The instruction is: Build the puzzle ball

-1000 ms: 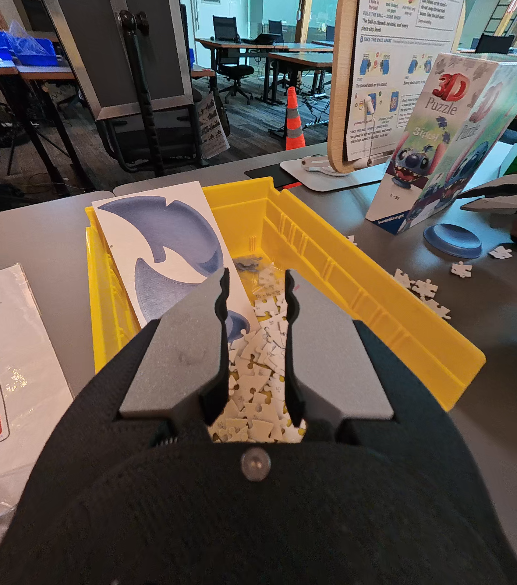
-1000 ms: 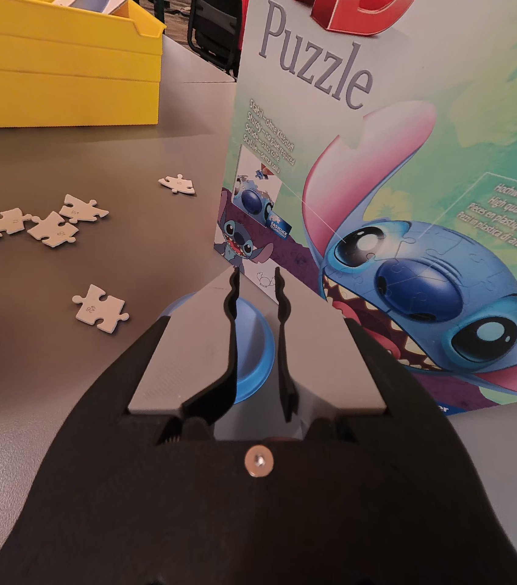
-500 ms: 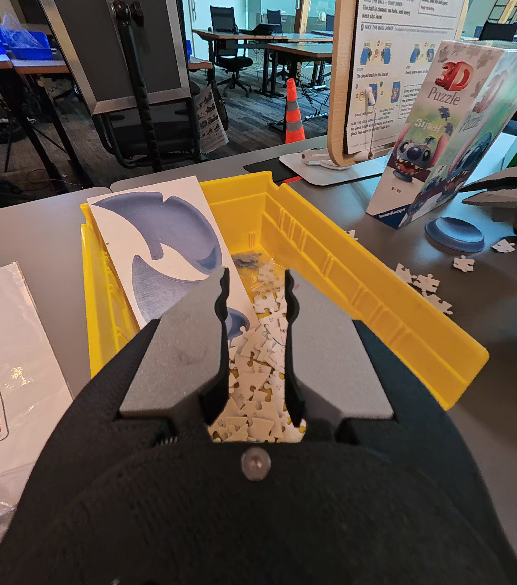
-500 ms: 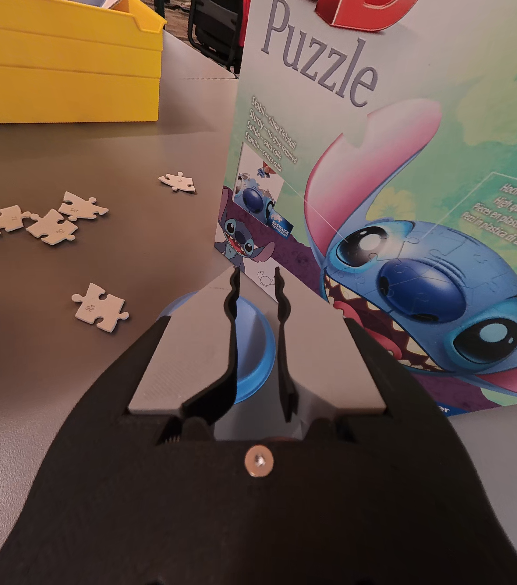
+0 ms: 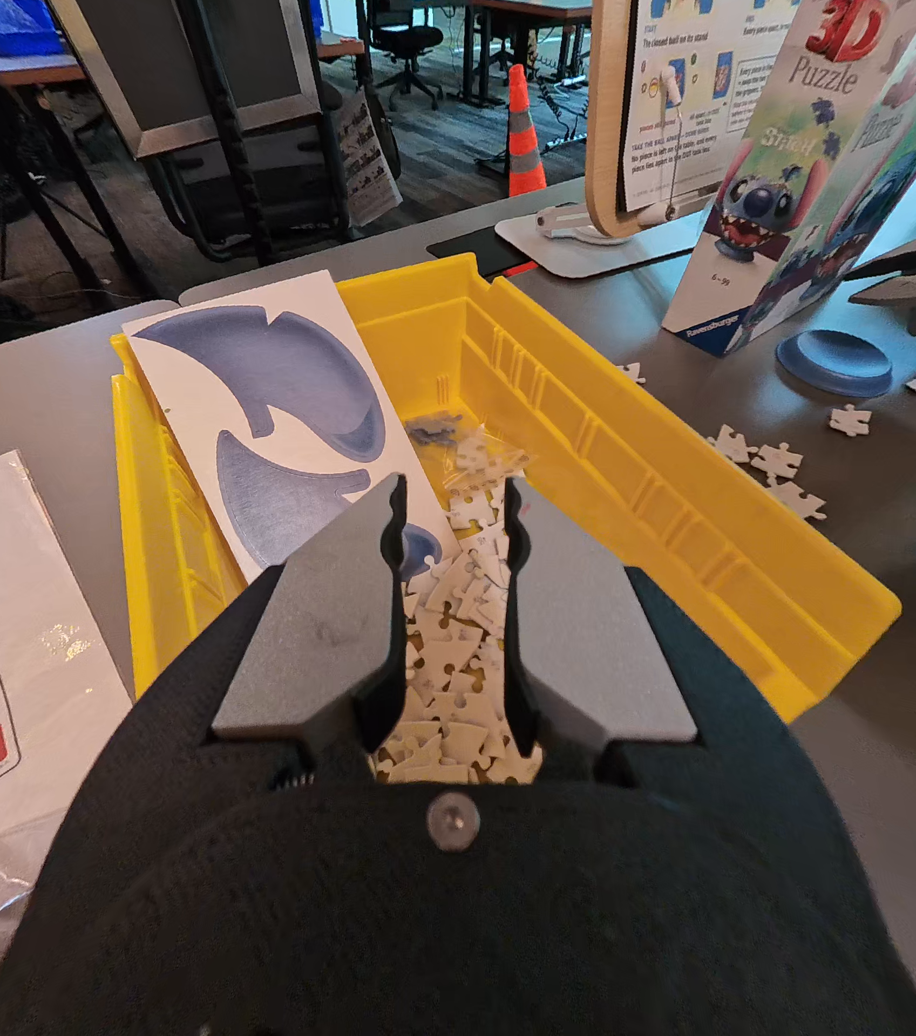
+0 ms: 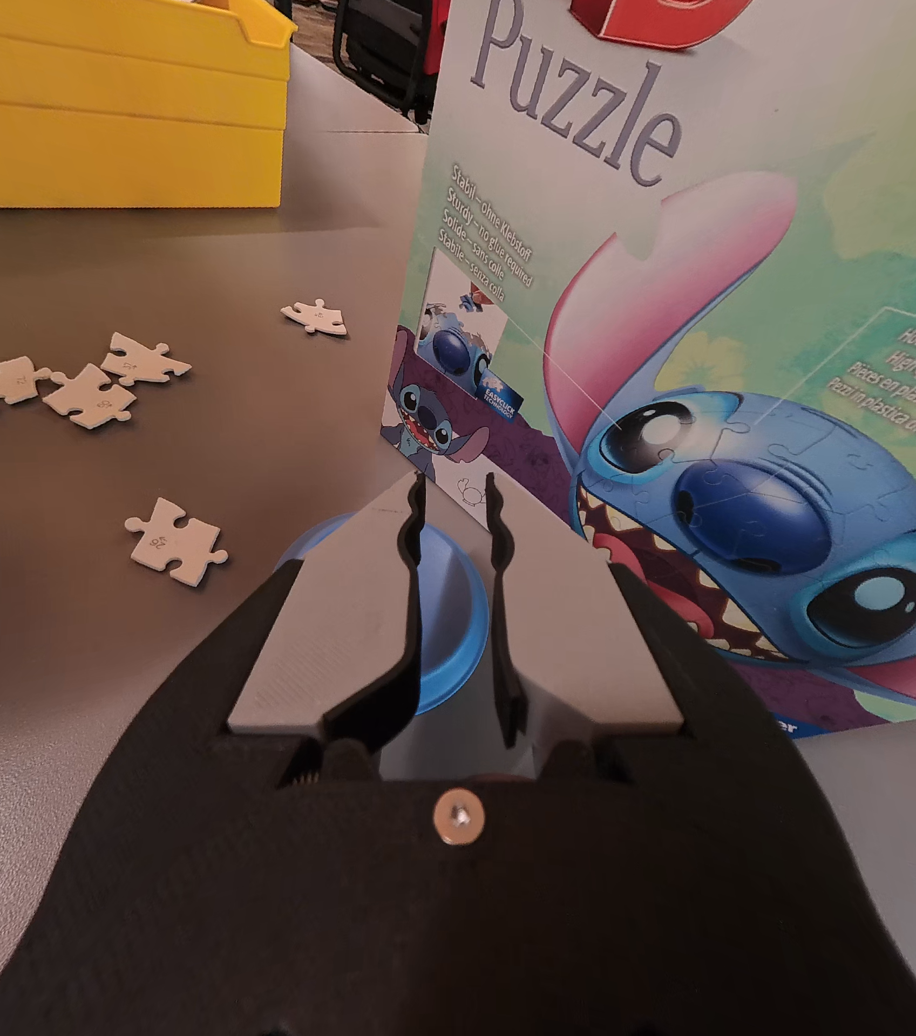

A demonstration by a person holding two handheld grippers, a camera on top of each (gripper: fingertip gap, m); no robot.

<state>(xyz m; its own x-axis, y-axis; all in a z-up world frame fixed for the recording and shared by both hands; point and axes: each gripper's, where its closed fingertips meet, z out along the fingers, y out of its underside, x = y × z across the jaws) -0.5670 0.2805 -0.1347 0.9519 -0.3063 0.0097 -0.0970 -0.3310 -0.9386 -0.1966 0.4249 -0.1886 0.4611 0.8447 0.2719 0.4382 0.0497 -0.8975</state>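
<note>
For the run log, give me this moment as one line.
left gripper: open, empty, over loose pieces in yellow bin | right gripper: open, empty, over blue stand beside puzzle box

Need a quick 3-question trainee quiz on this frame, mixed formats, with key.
1. True or false: the left gripper is shut on a white puzzle piece.
2. Multiple choice: the round blue plastic stand sits (A) inside the yellow plastic bin, (B) on the grey table by the tall printed puzzle box, (C) on the white card with blue ear shapes.
3. Fill in: the heap of white puzzle pieces lies in the ____.

Key: 1 false, it is open and empty; 2 B; 3 yellow bin.
</note>
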